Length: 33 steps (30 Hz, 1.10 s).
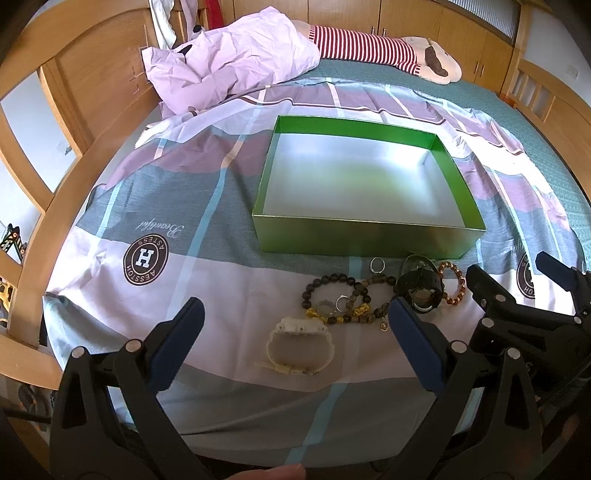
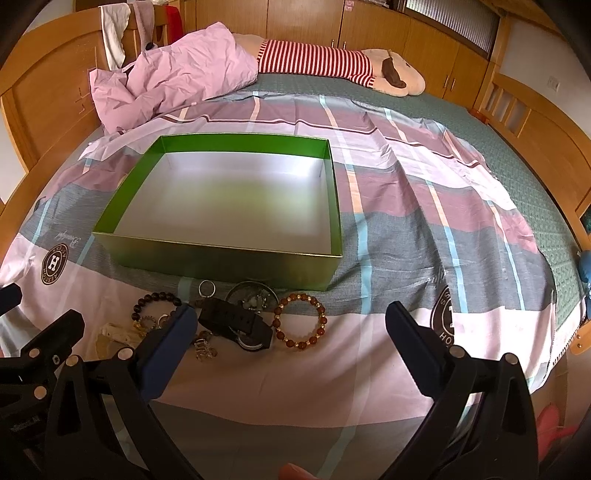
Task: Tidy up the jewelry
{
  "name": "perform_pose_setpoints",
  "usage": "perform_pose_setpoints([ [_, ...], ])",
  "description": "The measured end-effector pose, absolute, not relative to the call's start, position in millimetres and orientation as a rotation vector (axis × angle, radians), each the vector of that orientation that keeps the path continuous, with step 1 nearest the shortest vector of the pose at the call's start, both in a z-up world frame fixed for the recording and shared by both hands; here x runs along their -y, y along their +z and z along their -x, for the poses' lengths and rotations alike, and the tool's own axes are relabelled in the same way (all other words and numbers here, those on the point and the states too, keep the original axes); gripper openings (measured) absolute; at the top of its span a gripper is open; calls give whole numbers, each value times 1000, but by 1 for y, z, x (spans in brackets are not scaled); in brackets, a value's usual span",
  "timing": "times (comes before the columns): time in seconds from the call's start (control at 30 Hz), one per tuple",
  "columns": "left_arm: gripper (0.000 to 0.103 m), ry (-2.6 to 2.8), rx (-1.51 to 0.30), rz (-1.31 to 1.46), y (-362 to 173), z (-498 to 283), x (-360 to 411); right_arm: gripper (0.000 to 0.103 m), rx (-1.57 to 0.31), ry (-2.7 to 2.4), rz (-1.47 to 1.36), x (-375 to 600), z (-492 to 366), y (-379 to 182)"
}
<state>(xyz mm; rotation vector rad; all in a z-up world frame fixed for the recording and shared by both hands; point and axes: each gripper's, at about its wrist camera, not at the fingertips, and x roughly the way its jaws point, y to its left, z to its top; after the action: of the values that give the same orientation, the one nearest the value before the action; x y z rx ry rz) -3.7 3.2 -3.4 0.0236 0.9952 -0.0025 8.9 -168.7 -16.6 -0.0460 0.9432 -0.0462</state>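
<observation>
Box point(image 1: 369, 236) on bedspread point(image 1: 207, 280); jewelry point(image 1: 373, 295) just before it; pillow point(image 1: 229, 62) far behind.

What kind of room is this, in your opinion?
Most likely a bedroom. The jewelry lies on a bed covered with a plaid sheet, a crumpled pink pillow sits at its far side, and wooden wardrobe doors line the wall behind.

Bedsheet point(image 1: 221, 280): round dark badge point(image 1: 145, 259), big "H", upside-down ring lettering roughly "HOSSTON"; beside it upside-down script "Beautiful" point(image 1: 159, 229).
</observation>
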Motion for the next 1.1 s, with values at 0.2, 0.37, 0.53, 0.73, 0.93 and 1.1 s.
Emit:
perform_pose_setpoints([
  [0.2, 99, 0, -1002, -23, -5, 3, -2, 100, -944, -44, 49, 168, -8, -17],
  [0.37, 99, 2, -1007, -21, -7, 3, -1, 100, -949, -40, 50, 166, -7, -19],
  [0.53, 99, 2, -1009, -20, -9, 3, -2, 100, -949, -41, 50, 165, -7, -20],
  [0.73, 99, 2, -1011, -19, -11, 3, -2, 100, -953, -42, 50, 165, -7, -23],
  [0.93, 99, 4, -1014, -19, -13, 4, -2, 100, -958, -43, 50, 166, -7, -24],
  [1.1, 99, 4, -1025, -20, -18, 4, -1, 100, -965, -40, 51, 166, -7, -27],
])
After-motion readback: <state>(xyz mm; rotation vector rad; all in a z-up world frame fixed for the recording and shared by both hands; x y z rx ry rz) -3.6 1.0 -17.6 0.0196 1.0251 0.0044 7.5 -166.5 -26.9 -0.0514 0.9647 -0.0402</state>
